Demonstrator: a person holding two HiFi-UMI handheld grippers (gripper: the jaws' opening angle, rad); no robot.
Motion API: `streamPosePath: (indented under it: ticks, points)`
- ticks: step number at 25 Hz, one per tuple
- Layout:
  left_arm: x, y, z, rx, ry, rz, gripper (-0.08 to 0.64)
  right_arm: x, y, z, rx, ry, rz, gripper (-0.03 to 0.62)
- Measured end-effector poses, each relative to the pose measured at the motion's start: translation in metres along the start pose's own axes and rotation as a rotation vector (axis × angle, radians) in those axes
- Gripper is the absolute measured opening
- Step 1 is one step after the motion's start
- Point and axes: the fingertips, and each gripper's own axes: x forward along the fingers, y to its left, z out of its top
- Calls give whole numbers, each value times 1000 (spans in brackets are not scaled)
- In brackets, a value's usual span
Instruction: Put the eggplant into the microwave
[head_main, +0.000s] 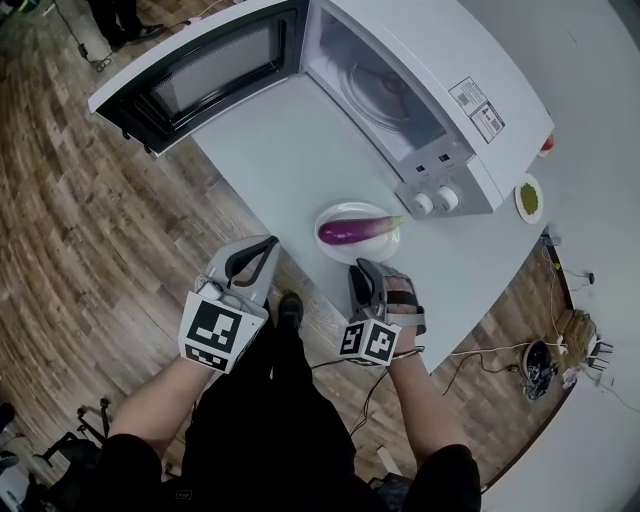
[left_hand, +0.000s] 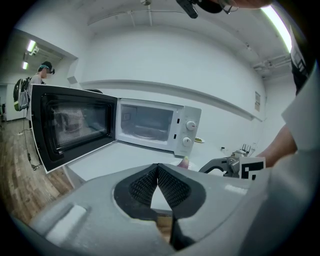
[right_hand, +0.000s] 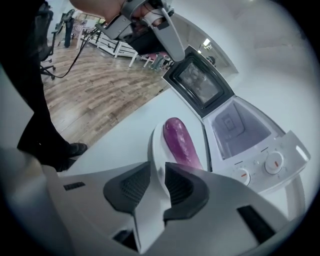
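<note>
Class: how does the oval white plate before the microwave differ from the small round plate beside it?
The oval white plate holds a purple eggplant; the small round plate holds something green, unidentifiable. The oval plate looks larger than the round one. The oval plate lies before the white microwave; the round one beside its casing. Both rest on the white table.

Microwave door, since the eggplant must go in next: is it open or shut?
Open. The door stands swung wide from the microwave, and the cavity shows.
</note>
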Motion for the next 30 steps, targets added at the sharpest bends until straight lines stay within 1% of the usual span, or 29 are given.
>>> streamPosePath:
  ticks: [6, 10, 14, 18, 23, 27, 30]
  points:
    - [-8, 5, -4, -8, 0, 21, 8, 4, -1, 0, -42, 21, -23, 95]
    - [-10, 8, -5, -12, -1, 27, 8, 6, -3, 3, -118, 25, -51, 94]
    - [-11, 9, -7, -19, -2, 35, 8, 11, -1, 4, -202, 34, -84, 71]
    - [-14, 11, -10, -23, 4, 44, 8, 14, 0, 4, -216, 44, -106, 34]
    - [-20, 15, -13, -29, 9, 59, 9, 16, -2, 7, -205, 52, -110, 32]
    - [-23, 14, -12, -18, 11, 66, 8, 16, -2, 6, -250, 62, -137, 35]
    - [-27, 15, -12, -12, 15, 75, 9, 15, -3, 6, -265, 70, -165, 34]
